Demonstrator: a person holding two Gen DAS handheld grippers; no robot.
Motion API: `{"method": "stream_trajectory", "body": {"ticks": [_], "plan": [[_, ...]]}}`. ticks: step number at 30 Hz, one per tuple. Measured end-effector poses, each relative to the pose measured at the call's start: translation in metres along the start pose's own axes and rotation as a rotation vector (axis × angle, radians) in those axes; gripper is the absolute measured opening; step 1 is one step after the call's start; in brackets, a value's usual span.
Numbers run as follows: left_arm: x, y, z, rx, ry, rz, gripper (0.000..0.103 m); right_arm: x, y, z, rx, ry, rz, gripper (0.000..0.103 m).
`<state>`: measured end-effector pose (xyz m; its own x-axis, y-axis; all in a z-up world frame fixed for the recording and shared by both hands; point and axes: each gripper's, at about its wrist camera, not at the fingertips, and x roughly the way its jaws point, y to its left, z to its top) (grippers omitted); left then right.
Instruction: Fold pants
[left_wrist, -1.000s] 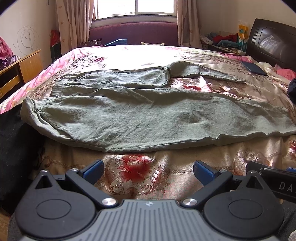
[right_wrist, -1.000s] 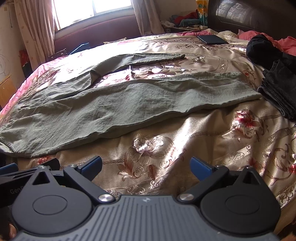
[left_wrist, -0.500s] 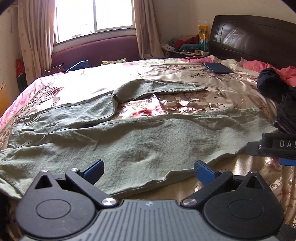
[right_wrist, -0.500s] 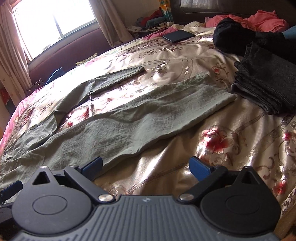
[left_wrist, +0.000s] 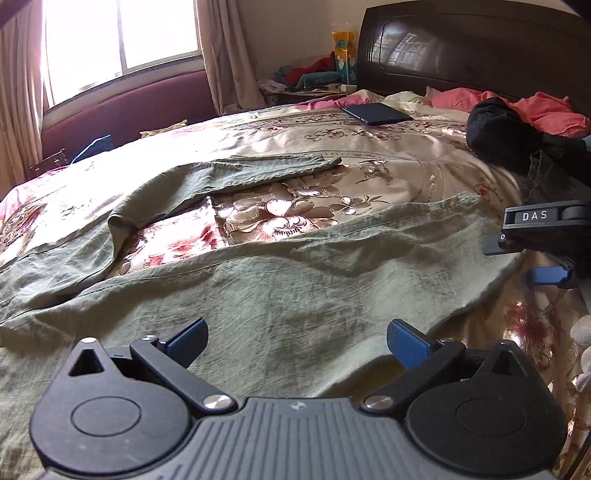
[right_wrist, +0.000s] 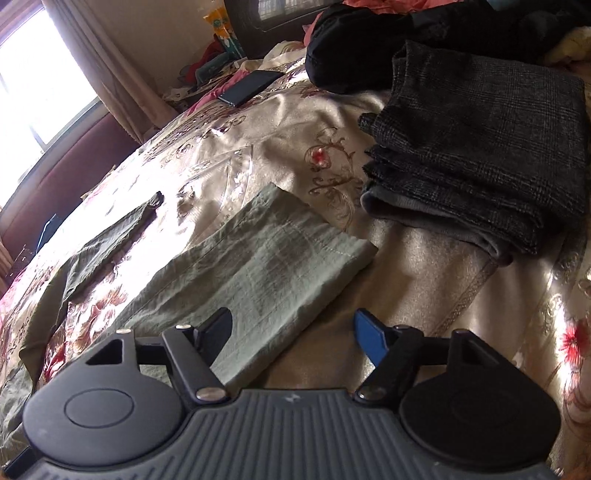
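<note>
Olive-green pants lie spread flat on the floral bedspread, legs pointing right; the near leg's hem shows in the right wrist view, the far leg lies apart behind it. My left gripper is open and empty, hovering over the near leg. My right gripper is open and empty, just short of the near leg's hem corner; it also shows at the right edge of the left wrist view.
A folded dark grey garment lies right of the hem. Black clothes, pink clothes and a dark phone lie near the headboard. The bed's front edge is close below the grippers.
Both grippers moved right along the bed and closer to the pants; the right one now faces the near leg's hem. Both stayed open.
</note>
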<state>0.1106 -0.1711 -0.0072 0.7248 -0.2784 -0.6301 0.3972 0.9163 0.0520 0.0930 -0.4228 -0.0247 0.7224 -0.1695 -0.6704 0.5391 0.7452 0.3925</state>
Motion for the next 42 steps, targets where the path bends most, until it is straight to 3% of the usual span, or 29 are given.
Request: {"method": "stream_trajectory", "body": {"ticks": [2, 4, 6, 7, 9, 13, 21, 24, 27, 29, 35, 40, 42], "plan": [[0.004, -0.006, 0.001, 0.006, 0.008, -0.008, 0.103, 0.008, -0.002, 0.005, 0.004, 0.001, 0.001, 0.058], [0.007, -0.011, 0.001, 0.018, 0.016, -0.013, 0.103, 0.013, -0.006, 0.012, 0.029, -0.002, 0.003, 0.025], [0.011, -0.016, 0.001, 0.033, 0.026, -0.015, 0.103, 0.018, -0.016, 0.019, 0.084, 0.016, 0.023, 0.006], [0.012, -0.018, 0.000, 0.040, 0.032, -0.017, 0.103, 0.019, -0.022, 0.022, 0.116, 0.023, 0.041, 0.003], [0.013, -0.023, 0.000, 0.053, 0.036, -0.021, 0.103, 0.015, -0.036, 0.025, 0.174, 0.021, 0.074, 0.002], [0.012, -0.033, 0.002, 0.070, 0.031, -0.047, 0.103, -0.002, -0.055, 0.026, 0.181, -0.005, 0.055, 0.001], [0.002, -0.049, -0.007, 0.125, 0.050, -0.134, 0.103, -0.020, -0.083, 0.026, 0.160, -0.015, -0.070, 0.002], [-0.010, -0.034, -0.014, 0.136, 0.048, -0.121, 0.103, -0.022, -0.078, 0.029, 0.140, 0.005, -0.093, 0.010], [-0.026, -0.002, -0.022, 0.113, 0.039, -0.079, 0.103, -0.039, -0.066, 0.025, 0.064, -0.046, -0.190, 0.010], [-0.036, 0.027, -0.029, 0.086, 0.044, -0.036, 0.103, -0.053, -0.053, 0.017, 0.009, -0.074, -0.203, 0.010], [-0.067, 0.129, -0.052, -0.019, 0.059, 0.156, 0.103, -0.066, 0.044, -0.025, -0.262, -0.017, -0.030, 0.010], [-0.096, 0.220, -0.076, -0.149, 0.104, 0.344, 0.103, -0.051, 0.150, -0.082, -0.427, 0.148, 0.208, 0.012], [-0.105, 0.256, -0.088, -0.244, 0.147, 0.371, 0.103, -0.047, 0.191, -0.111, -0.504, 0.206, 0.277, 0.012]]}}
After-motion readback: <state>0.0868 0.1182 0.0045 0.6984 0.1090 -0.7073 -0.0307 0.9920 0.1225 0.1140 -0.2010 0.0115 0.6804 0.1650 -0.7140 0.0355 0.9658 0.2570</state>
